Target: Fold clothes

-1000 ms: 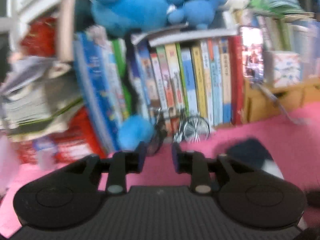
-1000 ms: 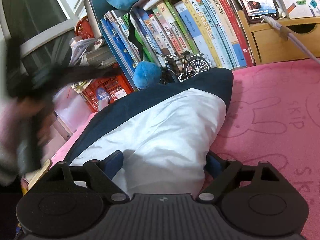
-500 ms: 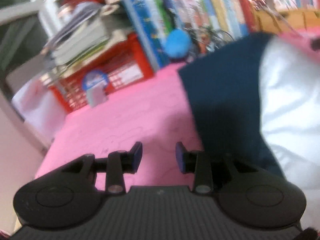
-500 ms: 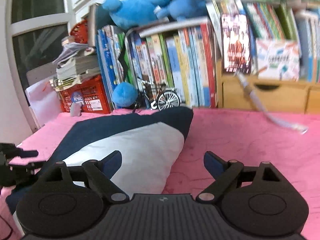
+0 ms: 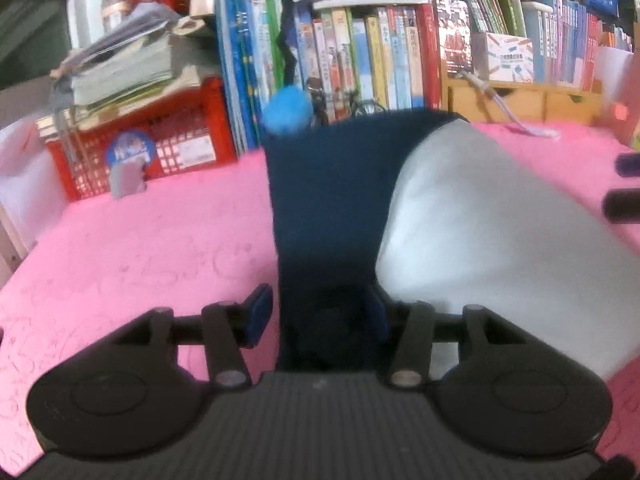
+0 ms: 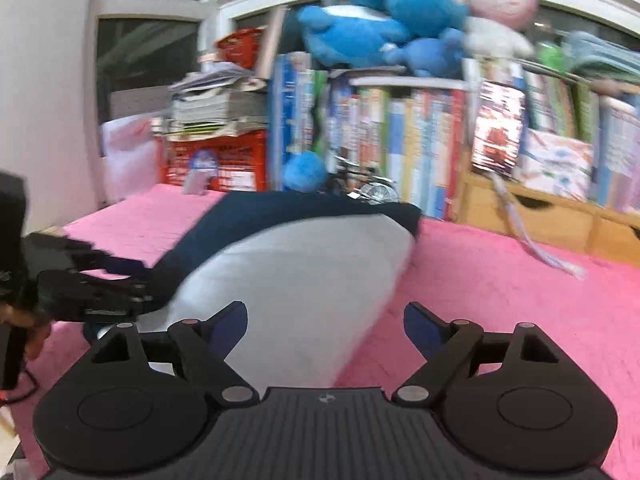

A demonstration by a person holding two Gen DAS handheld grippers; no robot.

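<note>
A folded navy and white garment [image 5: 480, 220] lies on the pink mat [image 5: 140, 260]. My left gripper [image 5: 318, 316] sits low at its near navy edge [image 5: 324, 208]. Its jaws are opening, the navy strip lies between them, and a sliver of mat shows beside the left pad, so nothing is pinched. My right gripper [image 6: 325, 326] hovers over the garment's white panel [image 6: 300, 272]. Its jaws stand wide and are closing slightly, with the white edge below and between them, untouched. In the right wrist view the left gripper [image 6: 100, 288] reaches in at the navy side, held by a hand [image 6: 24, 332].
Behind the mat stand a row of books [image 5: 360, 52], a red crate [image 5: 140, 140] under stacked papers, and wooden drawers [image 6: 540, 216]. A blue pompom [image 5: 286, 110] and a small model bicycle [image 6: 368, 188] sit at the garment's far end. A cable [image 6: 532, 240] trails onto the mat.
My left gripper swung down from facing the books to the garment's navy edge and its jaws widened around it. My right gripper drew back and rose from the white panel, rolling level.
</note>
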